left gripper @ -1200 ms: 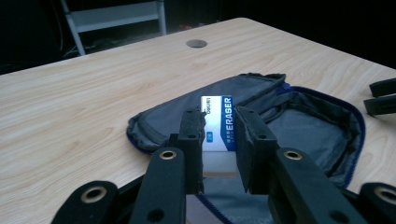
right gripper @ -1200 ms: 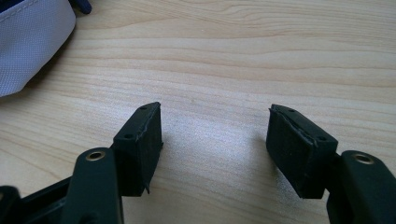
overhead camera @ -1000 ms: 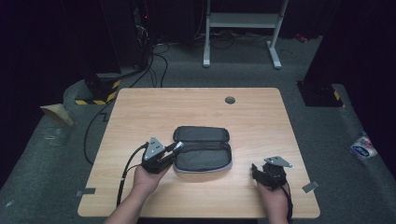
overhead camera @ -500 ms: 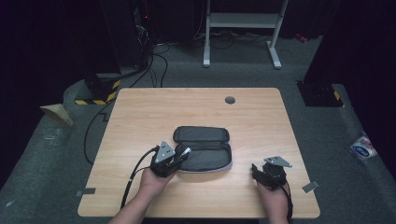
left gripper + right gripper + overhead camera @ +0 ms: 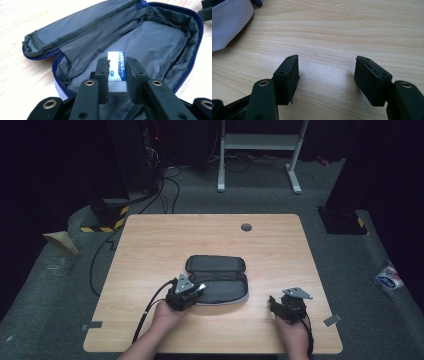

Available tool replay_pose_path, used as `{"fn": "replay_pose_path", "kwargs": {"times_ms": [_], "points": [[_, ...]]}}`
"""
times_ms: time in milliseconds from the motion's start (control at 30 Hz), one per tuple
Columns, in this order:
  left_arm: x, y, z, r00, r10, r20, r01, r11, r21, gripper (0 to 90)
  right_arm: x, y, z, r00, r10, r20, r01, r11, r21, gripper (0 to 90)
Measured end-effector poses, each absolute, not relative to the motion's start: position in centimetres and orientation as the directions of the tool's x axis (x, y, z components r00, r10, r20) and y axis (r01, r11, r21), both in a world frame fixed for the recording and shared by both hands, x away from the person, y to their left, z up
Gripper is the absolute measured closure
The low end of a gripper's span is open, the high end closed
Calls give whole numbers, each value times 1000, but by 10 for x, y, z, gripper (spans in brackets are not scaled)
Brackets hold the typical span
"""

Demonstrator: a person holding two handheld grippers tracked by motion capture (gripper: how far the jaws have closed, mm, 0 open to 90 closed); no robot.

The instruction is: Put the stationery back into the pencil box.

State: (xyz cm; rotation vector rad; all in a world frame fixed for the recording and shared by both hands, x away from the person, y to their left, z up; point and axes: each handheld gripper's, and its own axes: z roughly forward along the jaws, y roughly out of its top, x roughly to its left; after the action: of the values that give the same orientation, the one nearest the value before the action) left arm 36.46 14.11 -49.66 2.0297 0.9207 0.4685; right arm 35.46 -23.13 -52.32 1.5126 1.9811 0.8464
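The wooden table (image 5: 150, 250) has wide bare room along its far half and its left side, with only a small dark round fitting (image 5: 246, 227) near the far edge. An open grey pencil case (image 5: 220, 280) lies near the middle, its lid folded back toward the far side and its blue zip running around the rim. The left gripper (image 5: 116, 75) sits at the case's near left corner, its jaws clamped on a white eraser (image 5: 117, 68) in a blue-printed sleeve, held upright over the grey lining; whether the eraser touches the lining is hard to tell. The right gripper (image 5: 327, 72) rests low over bare wood near the table's near right edge, well apart from the case, jaws spread wide with nothing between them. A corner of the case's pale outside shows at the upper left of the right gripper view.
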Motion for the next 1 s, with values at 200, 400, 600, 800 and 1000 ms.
{"fn": "replay_pose_path", "kwargs": {"times_ms": [200,400,600,800,1000], "points": [[365,144,-494,651,757,-43,453,-343,823,629,355,-231,-523,-255,967,-21,653,188,733,361],[367,151,-491,642,764,-61,455,-316,832,565,355,-231,-523,-257,966,-21,652,190,734,361],[370,164,-488,616,785,-71,459,-285,841,455,355,-231,-523,-257,966,-21,653,190,734,361],[373,188,-486,599,794,-99,468,-248,848,386,355,-231,-523,-257,966,-21,652,190,734,361],[382,212,-492,533,843,-67,497,-248,832,224,355,-231,-523,-257,966,-21,652,190,734,361]]}}
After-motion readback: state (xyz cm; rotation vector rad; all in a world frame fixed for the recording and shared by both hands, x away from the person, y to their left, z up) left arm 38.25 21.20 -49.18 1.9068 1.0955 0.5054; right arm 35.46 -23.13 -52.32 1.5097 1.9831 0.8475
